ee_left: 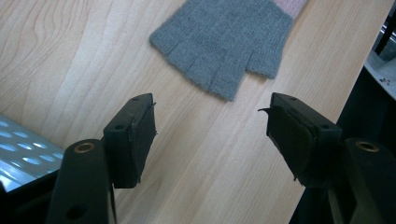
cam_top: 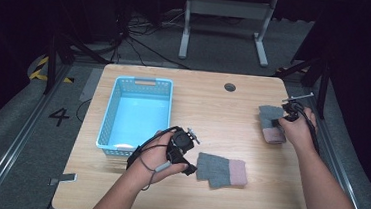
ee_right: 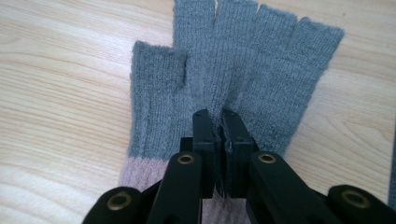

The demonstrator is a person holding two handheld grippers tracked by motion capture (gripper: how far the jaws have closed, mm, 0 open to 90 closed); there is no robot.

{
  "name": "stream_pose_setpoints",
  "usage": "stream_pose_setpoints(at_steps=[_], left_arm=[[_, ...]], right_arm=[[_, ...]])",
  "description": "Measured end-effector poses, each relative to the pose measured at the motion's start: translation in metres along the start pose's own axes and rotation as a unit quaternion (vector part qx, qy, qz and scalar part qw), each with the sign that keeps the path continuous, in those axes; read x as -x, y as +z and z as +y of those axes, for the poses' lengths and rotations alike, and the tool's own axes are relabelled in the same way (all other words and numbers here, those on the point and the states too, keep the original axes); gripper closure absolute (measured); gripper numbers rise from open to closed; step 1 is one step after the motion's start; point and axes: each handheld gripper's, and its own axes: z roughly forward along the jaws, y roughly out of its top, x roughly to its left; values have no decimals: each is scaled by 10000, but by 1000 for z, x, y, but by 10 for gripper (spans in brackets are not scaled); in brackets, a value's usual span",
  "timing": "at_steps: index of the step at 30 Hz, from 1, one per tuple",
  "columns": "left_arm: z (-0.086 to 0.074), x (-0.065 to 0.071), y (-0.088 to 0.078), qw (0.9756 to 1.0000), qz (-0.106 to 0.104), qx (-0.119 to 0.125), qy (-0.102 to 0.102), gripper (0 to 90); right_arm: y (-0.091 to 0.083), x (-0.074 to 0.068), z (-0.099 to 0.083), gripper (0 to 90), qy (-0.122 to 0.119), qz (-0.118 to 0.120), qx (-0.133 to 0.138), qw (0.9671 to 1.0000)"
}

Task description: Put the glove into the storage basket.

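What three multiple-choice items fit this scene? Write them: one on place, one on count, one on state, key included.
1. The basket stands: A) on the table's left part B) on its right part C) on the floor.
2. Gloves on the table: A) one B) two C) three.
3. The right gripper is: A) wide open B) holding the basket C) shut on a glove.

Key: A, the high view shows it left of both gloves; B, a near glove and a far glove lie there; C, its jaws pinch the far glove's knit in the right gripper view.
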Motion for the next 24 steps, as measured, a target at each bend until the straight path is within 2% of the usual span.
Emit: stream_pose_setpoints(at_steps=[6,9,15,24], left_arm=[[1,1,0,10000,-22,-9,-3,334],[1,1,1,10000,-50,-65,-17,338],[2,1,1,10000,-58,-63,-7,342],[4,1,0,9999,-80,-109,-56,371]], right_arm=[[-18,-5,0,858,-114,83,166,9998],[-27,-10,1,857,-273,119,255,9992],[-40,-18,0,856,-442,241,361,9981],[-59,-31,-7,854,-826,494,466,9943]])
